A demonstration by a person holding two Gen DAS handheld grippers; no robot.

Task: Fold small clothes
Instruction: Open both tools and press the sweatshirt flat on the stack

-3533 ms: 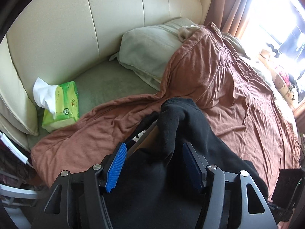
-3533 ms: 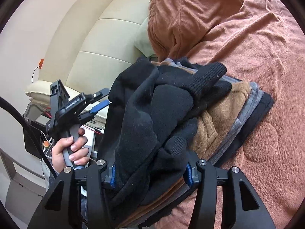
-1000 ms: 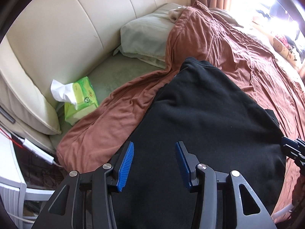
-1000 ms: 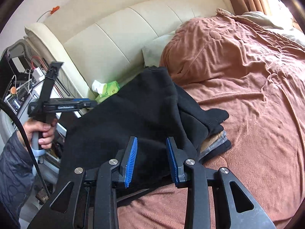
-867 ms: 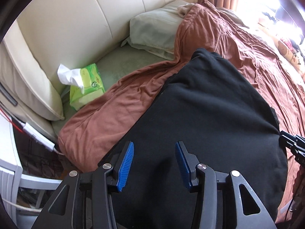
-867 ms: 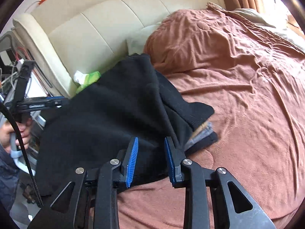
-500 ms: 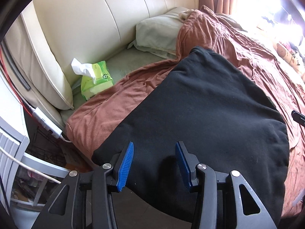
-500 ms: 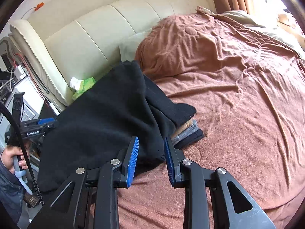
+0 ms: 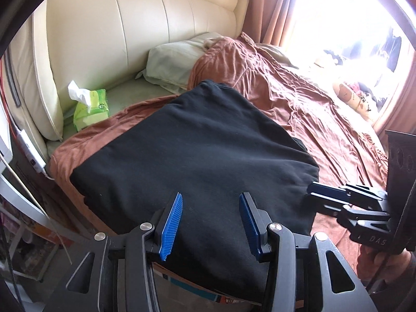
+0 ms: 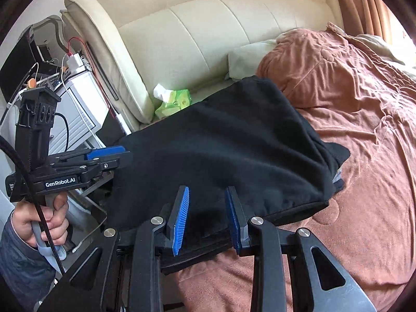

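Note:
A black garment [image 9: 208, 143] lies spread across the near corner of the bed, and its near edge hangs past the mattress. My left gripper [image 9: 210, 197] has the garment's thick near-left edge between its blue pads; in the right wrist view this left gripper [image 10: 122, 156] holds that edge lifted. My right gripper [image 10: 207, 189] is closed on the near-right edge of the black garment [image 10: 234, 143]. In the left wrist view the right gripper [image 9: 310, 192] meets the cloth's corner. The edge of a folded clothes pile [image 10: 338, 179] peeks out under the garment.
A brown blanket [image 9: 325, 109] covers the bed up to a cream padded headboard [image 9: 130, 26]. A pale pillow [image 9: 171, 62] and a green tissue pack [image 9: 89, 106] lie by the headboard. A white nightstand with cables [image 10: 75, 109] stands left of the bed. A person's hand [image 10: 44, 221] grips the left handle.
Both grippers have drawn back from the headboard and the black garment has come with them. It now lies flatter and wider, where it was bunched on the clothes pile before.

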